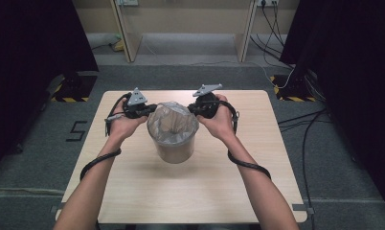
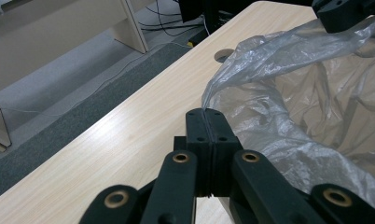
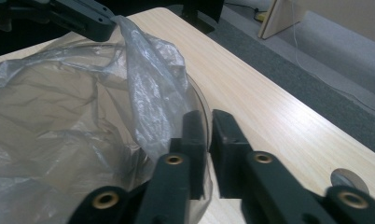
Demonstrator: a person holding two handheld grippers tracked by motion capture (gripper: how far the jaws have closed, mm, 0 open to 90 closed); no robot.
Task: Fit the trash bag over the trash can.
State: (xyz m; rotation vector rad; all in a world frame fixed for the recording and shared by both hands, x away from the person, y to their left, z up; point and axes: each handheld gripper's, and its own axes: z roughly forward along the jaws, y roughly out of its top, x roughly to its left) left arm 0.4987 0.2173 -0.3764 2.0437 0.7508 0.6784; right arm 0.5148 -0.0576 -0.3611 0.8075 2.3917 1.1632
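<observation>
At the middle of the pale wooden table [image 1: 133, 191] stands a round bin [image 1: 174, 151] lined with a thin grey plastic bag [image 1: 173, 122]; the left gripper [image 2: 207, 114] has its jaws pinched tight on the bag's edge, and the right gripper [image 3: 208, 122] stands nearly closed at the opposite rim, with film and what looks like the bin's clear edge between its jaws, probably so the two can stretch the liner's mouth over the rim. The tabletop is otherwise bare, with a round cable hole [image 2: 224, 55] near one corner; around it lie grey carpet [image 1: 37, 143], trailing cables, dark curtains and pale shelving [image 1: 181, 28] behind.

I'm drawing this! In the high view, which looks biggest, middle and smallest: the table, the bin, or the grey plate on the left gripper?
1. The table, by far.
2. The bin.
3. The grey plate on the left gripper, smallest.
</observation>
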